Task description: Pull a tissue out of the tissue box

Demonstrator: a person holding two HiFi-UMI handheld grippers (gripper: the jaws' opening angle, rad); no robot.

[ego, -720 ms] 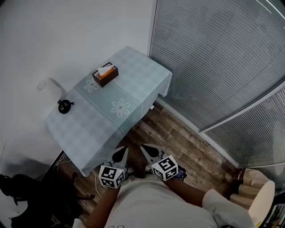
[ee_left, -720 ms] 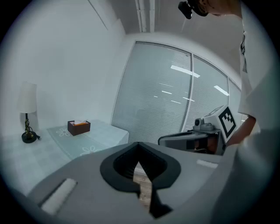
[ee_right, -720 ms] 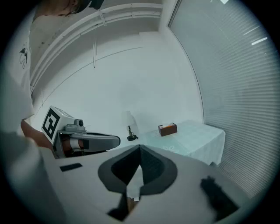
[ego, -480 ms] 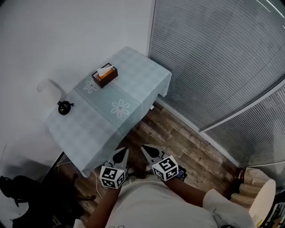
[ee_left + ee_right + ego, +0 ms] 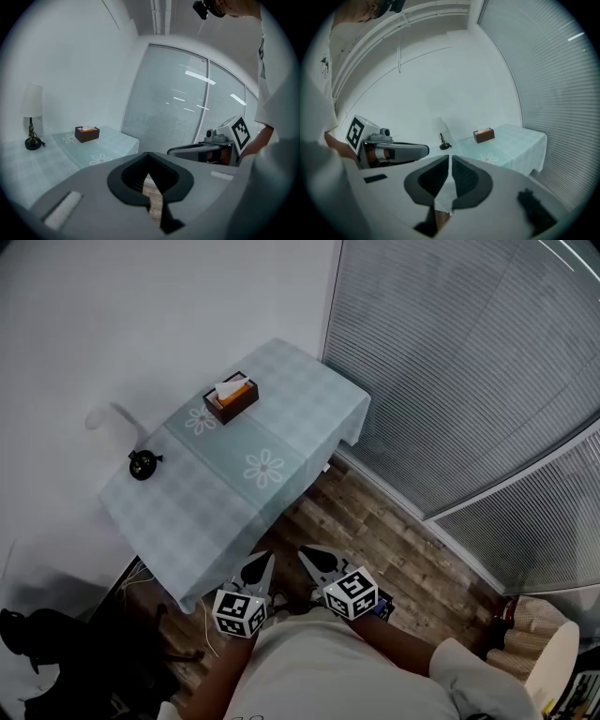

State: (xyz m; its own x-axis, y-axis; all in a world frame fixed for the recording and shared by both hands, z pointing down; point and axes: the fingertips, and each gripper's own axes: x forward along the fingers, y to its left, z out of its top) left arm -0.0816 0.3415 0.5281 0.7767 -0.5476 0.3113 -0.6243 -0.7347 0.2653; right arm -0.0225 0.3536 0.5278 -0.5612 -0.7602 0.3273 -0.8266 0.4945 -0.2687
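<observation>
Tissue box (image 5: 232, 398) stands on the table (image 5: 187, 512), lettering too small to read.

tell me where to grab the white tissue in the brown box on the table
Pinch the tuft of the white tissue that sticks up out of the open top of the small brown box, coming down from above. It is the only part clear of the rim, so it should pull straight up.

Materials as I saw them
The tablecloth (image 5: 302, 397) was soft matt cloth; the floor (image 5: 394, 540) grained wood planks; the tissue box (image 5: 232, 399) dark, matt.
</observation>
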